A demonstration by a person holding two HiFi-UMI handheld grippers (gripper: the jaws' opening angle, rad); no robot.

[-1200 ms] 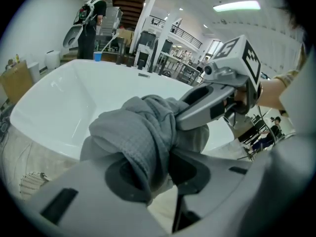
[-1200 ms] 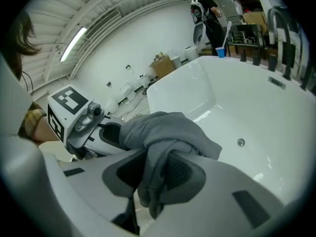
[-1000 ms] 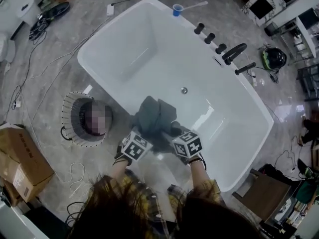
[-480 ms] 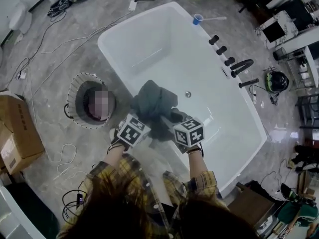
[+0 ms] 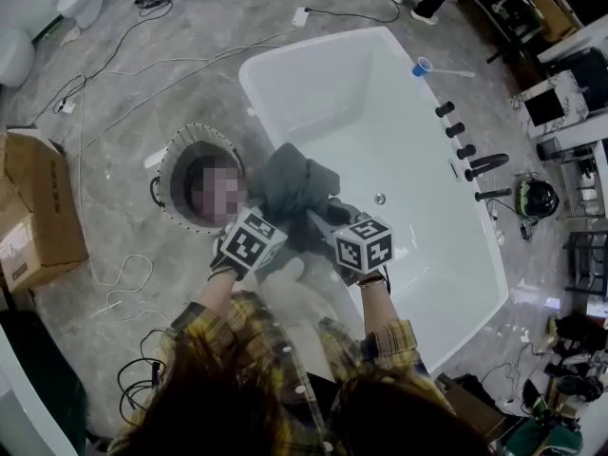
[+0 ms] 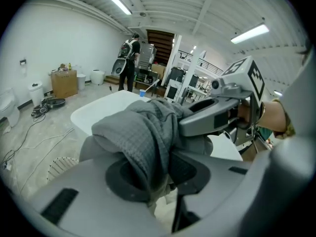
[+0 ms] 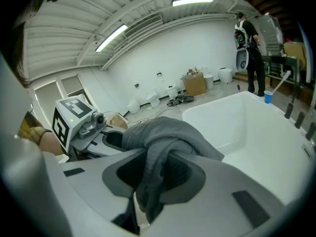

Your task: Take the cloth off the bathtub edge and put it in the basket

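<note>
A dark grey cloth (image 5: 296, 190) hangs bunched between both grippers, lifted off the rim of the white bathtub (image 5: 399, 93). My left gripper (image 5: 270, 224) is shut on the cloth (image 6: 145, 137), which drapes over its jaws. My right gripper (image 5: 332, 224) pinches another fold of the same cloth (image 7: 158, 147). The round wire basket (image 5: 171, 190) stands on the floor just left of the tub's near end, to the left of the cloth. Part of its inside is covered by a mosaic patch.
A blue cup (image 5: 421, 66) and black taps (image 5: 475, 164) sit on the tub's far rim. Cables (image 5: 114, 293) trail over the grey floor and a cardboard box (image 5: 38, 207) stands at the left. A person (image 6: 129, 58) stands beyond the tub.
Both grippers have risen with the cloth and carried it left, off the tub's edge toward the basket. The head view has swung, so the tub now lies further right.
</note>
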